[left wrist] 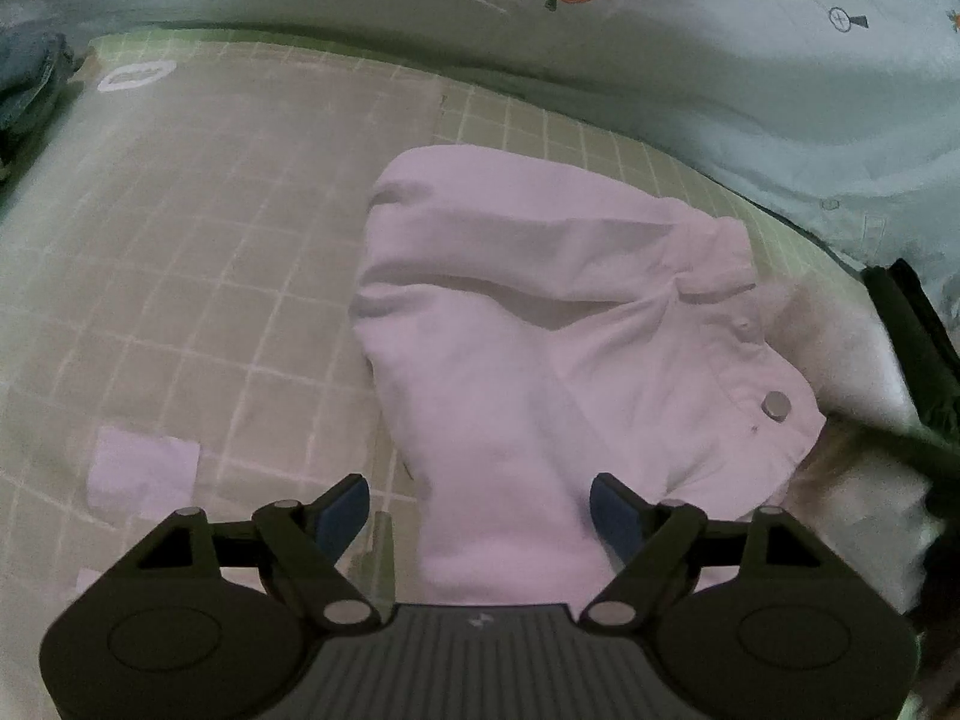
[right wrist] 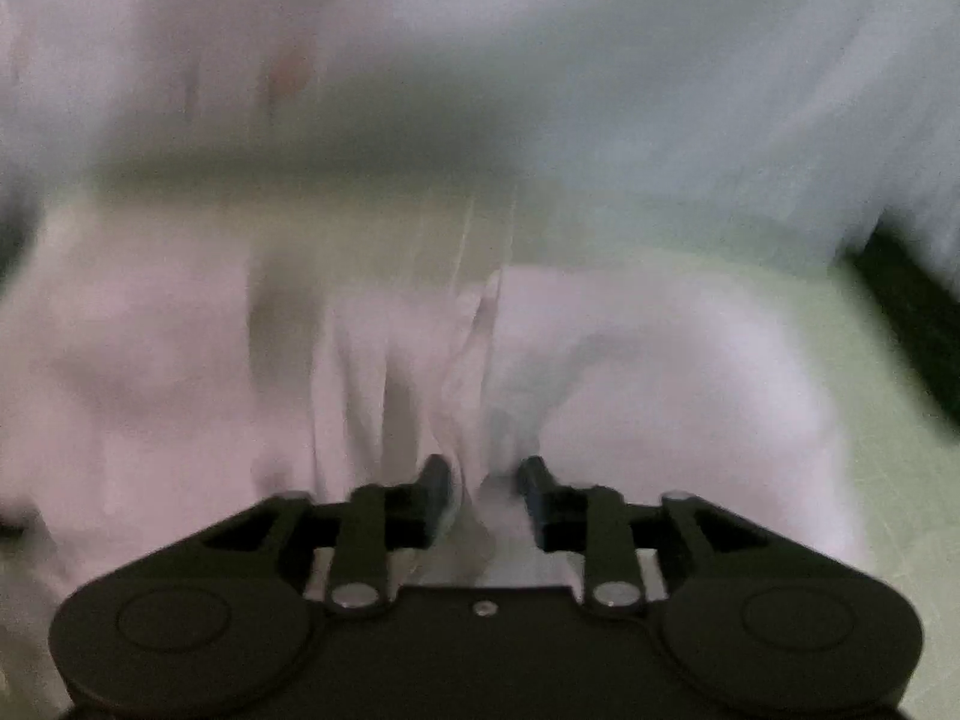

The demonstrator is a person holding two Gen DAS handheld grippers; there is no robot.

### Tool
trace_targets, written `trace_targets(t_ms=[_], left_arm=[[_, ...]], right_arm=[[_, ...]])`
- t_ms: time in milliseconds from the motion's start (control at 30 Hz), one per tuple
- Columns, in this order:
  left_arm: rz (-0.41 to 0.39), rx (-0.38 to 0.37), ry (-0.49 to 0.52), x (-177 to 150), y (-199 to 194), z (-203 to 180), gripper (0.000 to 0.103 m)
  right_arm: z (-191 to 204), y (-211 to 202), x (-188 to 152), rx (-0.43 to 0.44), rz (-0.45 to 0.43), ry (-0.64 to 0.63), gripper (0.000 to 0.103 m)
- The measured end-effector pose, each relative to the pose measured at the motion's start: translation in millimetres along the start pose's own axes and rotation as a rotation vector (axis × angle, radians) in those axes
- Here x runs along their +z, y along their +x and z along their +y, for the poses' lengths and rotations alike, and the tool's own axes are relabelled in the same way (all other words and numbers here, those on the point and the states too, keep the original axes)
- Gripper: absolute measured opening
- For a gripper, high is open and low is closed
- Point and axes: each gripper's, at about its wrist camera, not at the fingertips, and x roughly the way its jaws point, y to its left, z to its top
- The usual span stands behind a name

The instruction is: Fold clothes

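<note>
A pale pink-white garment (left wrist: 528,324) with a metal snap button (left wrist: 777,405) lies crumpled on a green grid mat (left wrist: 210,240). My left gripper (left wrist: 480,501) hovers over its near end. The jaws stand wide open with a strip of the cloth running between them, and the left pad is clear of it. The right wrist view is blurred. In it, my right gripper (right wrist: 486,477) has its jaws narrowed on a bunched fold of the same pale garment (right wrist: 660,372), and creases fan out from the pads.
Light bedding with a carrot print (left wrist: 660,60) rises behind the mat. Blue denim (left wrist: 30,78) lies at the far left edge. A pale square patch (left wrist: 144,468) sits on the mat near my left gripper. A dark object (left wrist: 912,330) stands at the right.
</note>
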Motion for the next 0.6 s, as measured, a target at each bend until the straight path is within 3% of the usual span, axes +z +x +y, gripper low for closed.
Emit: trace_targets(t_ms=[100, 200, 300, 367, 433, 533, 600], left_arm=[[-0.009, 0.005, -0.004, -1, -4, 2, 0.081], [-0.003, -0.005, -0.036, -2, -3, 7, 0.082], [0.001, -0.016, -0.053, 0, 0, 10, 0.082], [-0.008, -0.009, -0.049, 3, -2, 11, 0.082], [-0.015, -0.004, -0.048, 6, -3, 12, 0.082], [-0.015, -0.007, -0.056, 10, -2, 16, 0.082], [-0.008, -0.01, -0.063, 12, 1, 19, 0.082]], right_arm=[[8, 10, -11, 0.01, 0.045, -0.018, 0.048], [-1, -6, -9, 0.019, -0.013, 0.043, 0.051], [-13, -20, -10, -0.032, -0.078, 0.105, 0.063], [-20, -23, -13, -0.092, -0.085, 0.134, 0.065], [-26, -18, -20, -0.123, -0.045, 0.152, 0.067], [-25, 1, -36, -0.122, 0.086, 0.129, 0.07], [-17, 3, -45, -0.14, 0.086, 0.076, 0.07]])
